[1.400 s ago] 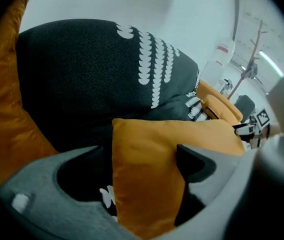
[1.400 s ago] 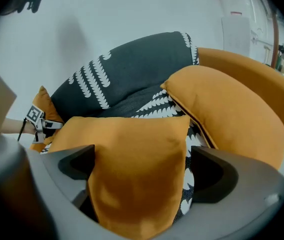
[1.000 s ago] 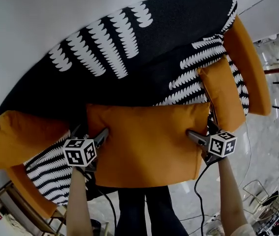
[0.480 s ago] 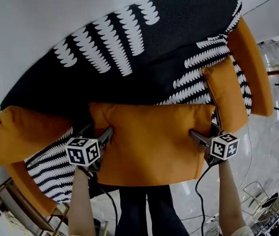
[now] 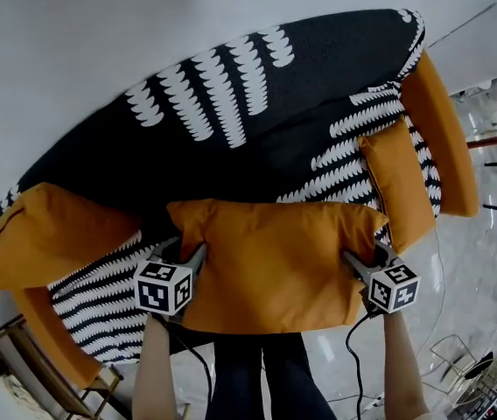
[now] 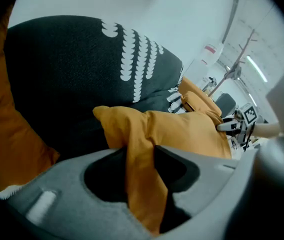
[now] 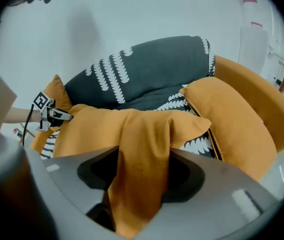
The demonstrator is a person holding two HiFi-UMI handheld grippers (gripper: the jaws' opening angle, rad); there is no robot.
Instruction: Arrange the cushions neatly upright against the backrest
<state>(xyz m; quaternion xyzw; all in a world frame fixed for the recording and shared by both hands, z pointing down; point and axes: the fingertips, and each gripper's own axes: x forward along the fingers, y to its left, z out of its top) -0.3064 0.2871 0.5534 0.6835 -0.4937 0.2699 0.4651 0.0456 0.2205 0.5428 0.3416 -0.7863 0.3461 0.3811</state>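
Well, both grippers are on the same orange middle cushion – one at each side edge – and it hangs flat between them just in front of the backrest of a black sofa patterned with white scallops. The left gripper has a fold of the cushion's left edge bunched between its jaws; they have just been closing and now pinch the fabric narrowly. The right gripper does the same on the opposite edge, its jaws likewise just drawn in and clamped on a thick fold of orange cloth. The cushion's two upper corners sit close to the foot of the backrest, while its lower edge reaches out away from the backrest, over the person's dark trouser legs. Whether it rests on the striped seat I cannot tell.

Two more orange cushions sit along the backrest – the left cushion slumped at its left end, the right cushion standing on edge at its right end, pressed beside the orange armrest. Bare forearms run from the grippers toward the bottom of the head view.
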